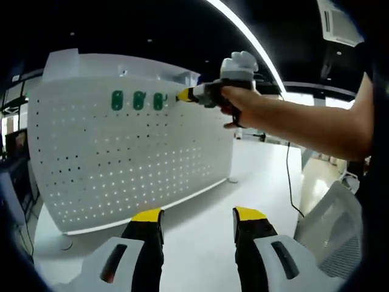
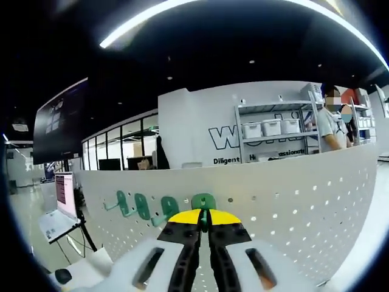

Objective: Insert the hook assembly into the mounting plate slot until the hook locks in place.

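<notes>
In the left gripper view our left gripper rises from the bottom edge with its two yellow-tipped black jaws spread well apart and nothing between them, so it is released. Ahead of it and up to its left stands the tall white perforated mounting plate, upright on the white table, with three green plastic hooks set side by side in its upper rows. Just to the right of those hooks, above and ahead of our left jaws, the right gripper reaches in from the right, held in a person's hand, its yellow tip touching or almost touching the plate next to the third hook (we cannot tell from here whether it grips anything). In the right gripper view the same plate fills the area ahead, and four green hooks run in a row across it, from the far left one to the green hook assembly straight ahead. Our right gripper has its jaws clenched together on the lower edge of that last green hook, which sits against the plate just beyond the yellow tips. Past the plate, to the upper right, stands a metal shelf with white bins.
</notes>
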